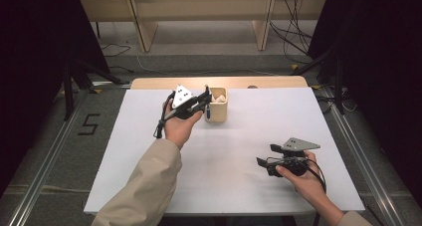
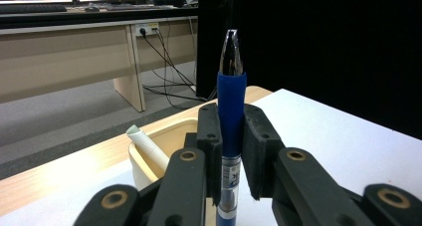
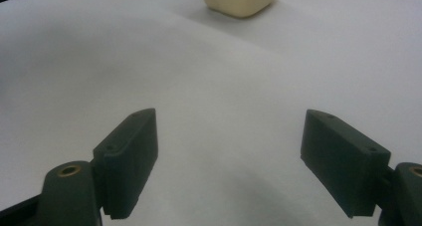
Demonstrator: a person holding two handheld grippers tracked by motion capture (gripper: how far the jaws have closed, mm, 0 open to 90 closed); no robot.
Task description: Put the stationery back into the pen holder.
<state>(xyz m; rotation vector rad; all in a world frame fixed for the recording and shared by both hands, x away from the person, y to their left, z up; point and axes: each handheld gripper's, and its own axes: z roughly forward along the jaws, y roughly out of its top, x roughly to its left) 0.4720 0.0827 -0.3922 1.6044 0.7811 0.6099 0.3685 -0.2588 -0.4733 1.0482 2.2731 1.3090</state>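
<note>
- The right gripper is nearest, held low over the near right part of the white table by the person's right hand; in the right gripper view its jaws stand wide apart with nothing but bare white surface between them.
- A grey three-cornered plate sits on top of that gripper.
- Farther in and to the left, the left hand, in a beige sleeve, holds the left gripper just beside the cream holder.
- The left gripper's jaws are clamped on a blue pen, which stands upright between the pads, its clear tapered tip pointing up.
- A label with small dark print runs along the pen's lower barrel (too blurred to read).
- The cream holder stands at the far middle of the table, and a white rolled stick-like item leans inside it.
- On the grey floor left of the table, dark tape forms a "5".
- Beyond the table are wooden furniture legs and loose black cables.
</note>
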